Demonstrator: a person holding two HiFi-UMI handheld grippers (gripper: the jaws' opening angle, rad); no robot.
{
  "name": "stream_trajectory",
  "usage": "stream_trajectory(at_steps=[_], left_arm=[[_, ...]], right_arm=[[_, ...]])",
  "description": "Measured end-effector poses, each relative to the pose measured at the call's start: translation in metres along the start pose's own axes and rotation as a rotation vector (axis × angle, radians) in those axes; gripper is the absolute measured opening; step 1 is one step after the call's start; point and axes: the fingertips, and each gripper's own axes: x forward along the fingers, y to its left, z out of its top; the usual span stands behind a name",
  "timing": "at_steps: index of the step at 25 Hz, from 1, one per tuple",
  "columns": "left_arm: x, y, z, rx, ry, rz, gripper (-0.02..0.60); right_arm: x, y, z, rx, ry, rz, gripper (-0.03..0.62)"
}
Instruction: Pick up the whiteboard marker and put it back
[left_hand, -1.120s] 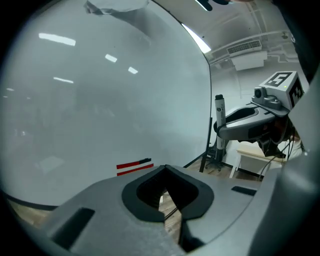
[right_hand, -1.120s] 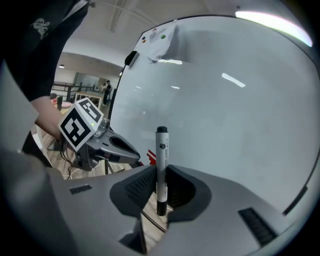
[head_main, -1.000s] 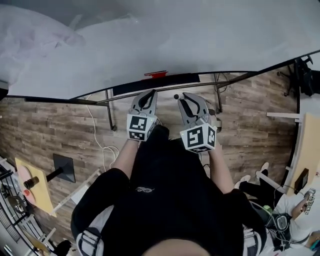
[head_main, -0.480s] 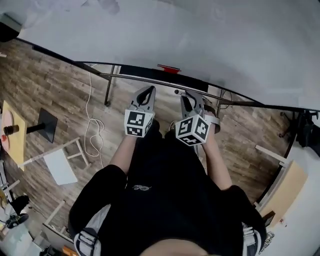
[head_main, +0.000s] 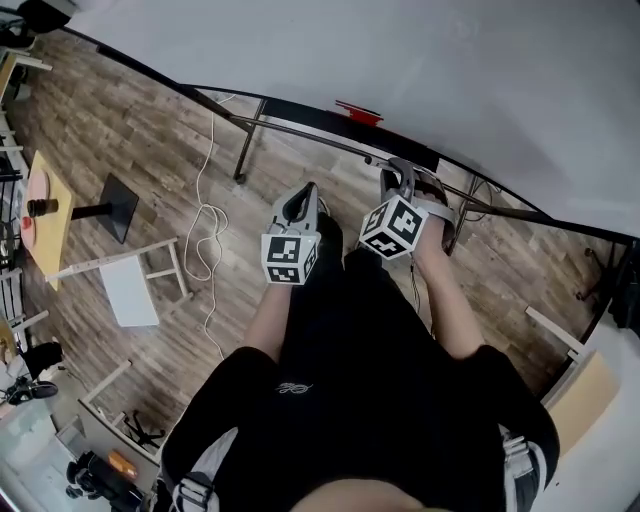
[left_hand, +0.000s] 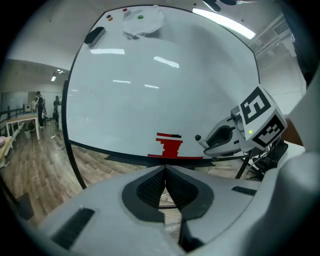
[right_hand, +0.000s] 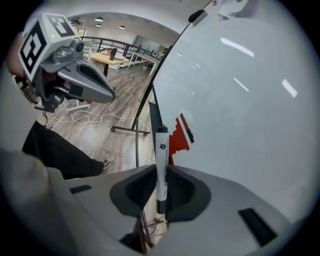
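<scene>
1. Right gripper view looks straight along the right gripper (right_hand: 161, 176). Its jaws stand partly closed and clamp the whiteboard marker (right_hand: 161, 150) from both sides. The pen lies along the jaws' own line, and its dark far end sticks out ahead of the tips.
2. The left gripper (left_hand: 165, 172) has its pads together at the tips with nothing between them. It hangs beside the right one, near but apart, and has no share in the hold.
3. Beyond the grippers, a dark tray (left_hand: 122, 158) runs along the bottom edge of the whiteboard (left_hand: 165, 75). A red block (left_hand: 170, 146) sits on this tray. The marker's far end points towards that stretch but is not yet touching it.
4. The step in hand looks to be the return: the pen is picked up and not yet laid down. To do it well, roll the wrist until the pen lies parallel to the tray. Then lower it onto a bare stretch beside the red block and part the jaws only once it rests there.
5. The tray looks narrow. If the round pen is let go while end-on or tilted, it would likely roll off onto the wooden floor (head_main: 150, 200). So open slowly and draw back along the pen's length, keeping the left gripper out of the way.
</scene>
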Motion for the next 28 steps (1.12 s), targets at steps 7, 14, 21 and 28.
stream_trajectory(at_steps=[7, 14, 21, 28], left_arm=[[0.012, 0.018, -0.002, 0.011, 0.018, 0.013, 0.006], [0.024, 0.040, -0.020, -0.068, 0.059, 0.023, 0.006], [0.028, 0.045, -0.026, -0.085, 0.074, 0.011, 0.006], [0.033, 0.044, -0.033, -0.085, 0.103, -0.001, 0.006]], right_arm=[[0.041, -0.001, -0.003, -0.023, 0.070, 0.010, 0.054], [0.081, -0.005, 0.002, -0.057, 0.120, 0.021, 0.054], [0.100, 0.003, 0.008, -0.077, 0.131, 0.044, 0.053], [0.109, 0.002, 0.006, -0.118, 0.114, 0.036, 0.054]])
